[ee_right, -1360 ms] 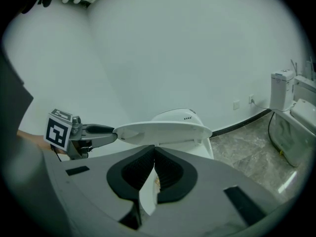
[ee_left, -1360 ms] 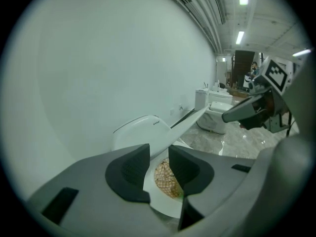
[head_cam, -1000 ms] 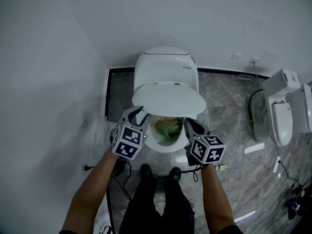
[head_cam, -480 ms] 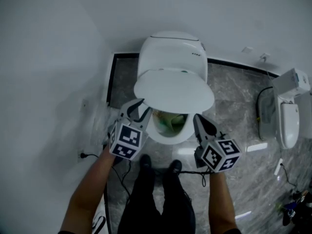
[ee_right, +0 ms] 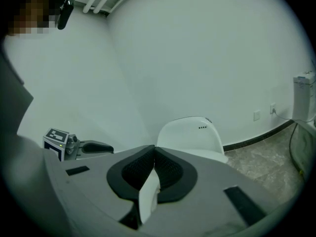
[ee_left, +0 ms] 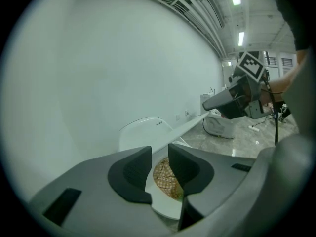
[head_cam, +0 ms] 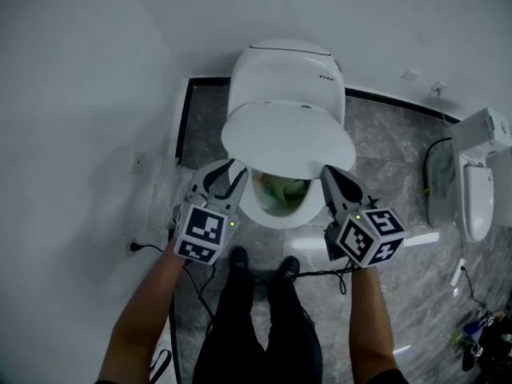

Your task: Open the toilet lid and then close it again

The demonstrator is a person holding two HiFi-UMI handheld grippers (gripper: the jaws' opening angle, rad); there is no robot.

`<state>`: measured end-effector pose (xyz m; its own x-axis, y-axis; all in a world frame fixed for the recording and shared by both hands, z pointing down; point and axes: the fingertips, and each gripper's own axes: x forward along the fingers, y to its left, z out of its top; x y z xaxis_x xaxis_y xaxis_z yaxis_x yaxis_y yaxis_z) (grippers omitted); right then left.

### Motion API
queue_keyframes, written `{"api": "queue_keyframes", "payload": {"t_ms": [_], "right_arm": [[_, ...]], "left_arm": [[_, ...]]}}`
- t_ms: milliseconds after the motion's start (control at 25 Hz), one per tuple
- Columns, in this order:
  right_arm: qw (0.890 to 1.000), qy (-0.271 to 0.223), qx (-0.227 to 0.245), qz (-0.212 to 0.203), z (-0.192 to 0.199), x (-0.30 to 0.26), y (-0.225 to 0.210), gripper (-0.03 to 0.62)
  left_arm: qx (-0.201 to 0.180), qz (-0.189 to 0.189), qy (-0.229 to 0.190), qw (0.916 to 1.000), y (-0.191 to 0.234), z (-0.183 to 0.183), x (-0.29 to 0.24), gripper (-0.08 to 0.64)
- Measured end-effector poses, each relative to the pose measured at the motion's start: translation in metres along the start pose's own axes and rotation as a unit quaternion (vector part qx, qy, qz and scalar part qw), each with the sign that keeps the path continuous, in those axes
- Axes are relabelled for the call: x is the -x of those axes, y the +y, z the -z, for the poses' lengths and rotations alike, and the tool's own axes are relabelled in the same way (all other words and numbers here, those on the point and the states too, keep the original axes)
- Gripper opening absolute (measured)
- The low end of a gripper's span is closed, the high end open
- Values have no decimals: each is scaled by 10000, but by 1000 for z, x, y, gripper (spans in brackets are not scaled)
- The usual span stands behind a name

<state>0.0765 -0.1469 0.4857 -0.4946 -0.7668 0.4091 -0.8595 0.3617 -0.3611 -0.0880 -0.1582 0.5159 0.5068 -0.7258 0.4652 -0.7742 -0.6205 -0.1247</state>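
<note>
A white toilet point(head_cam: 288, 70) stands against the wall, its lid point(head_cam: 288, 138) held part-way up over the bowl point(head_cam: 276, 202). My right gripper point(head_cam: 332, 178) is shut on the lid's right front rim. In the right gripper view the rim shows as a white sliver point(ee_right: 148, 196) pinched between the gripper's point(ee_right: 154, 154) pads. My left gripper point(head_cam: 222, 178) hovers at the bowl's left front, open, with nothing between its fingers. The left gripper view looks through the gripper's point(ee_left: 159, 157) gap at a netted patterned thing in the bowl point(ee_left: 167, 179), the lid point(ee_left: 182, 127) edge-on above it.
White walls close in at the left and behind. A black cable point(head_cam: 304, 274) runs across the marble floor by the person's shoes point(head_cam: 238, 258). A second white toilet point(head_cam: 472, 190) stands at the right, and a wall socket point(head_cam: 136, 161) sits low on the left wall.
The left gripper has drifted a little back toward me beside the bowl. The right gripper stays shut at the lid's rim, and the lid's tilt looks about the same.
</note>
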Motion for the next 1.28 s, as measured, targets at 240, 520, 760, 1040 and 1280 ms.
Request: {"api": "queue_keyframes", "payload": {"t_ms": [240, 520, 760, 1040, 1280], "right_arm": [[9996, 248, 84, 72, 6, -12, -2, 11], [9991, 406, 71, 76, 22, -13, 1, 11], [9982, 592, 79, 2, 42, -10, 0, 11], [9962, 872, -33, -46, 74, -6, -2, 11], [9935, 1131, -87, -51, 102, -6, -4, 11]], "left_arm": [[485, 326, -115, 9982, 3, -20, 7, 106], [708, 528, 209, 9959, -10, -13, -11, 19], [800, 593, 474, 9939, -28, 8, -20, 8], [878, 633, 788, 9910, -45, 37, -25, 8], [917, 661, 1018, 9884, -56, 65, -25, 8]]}}
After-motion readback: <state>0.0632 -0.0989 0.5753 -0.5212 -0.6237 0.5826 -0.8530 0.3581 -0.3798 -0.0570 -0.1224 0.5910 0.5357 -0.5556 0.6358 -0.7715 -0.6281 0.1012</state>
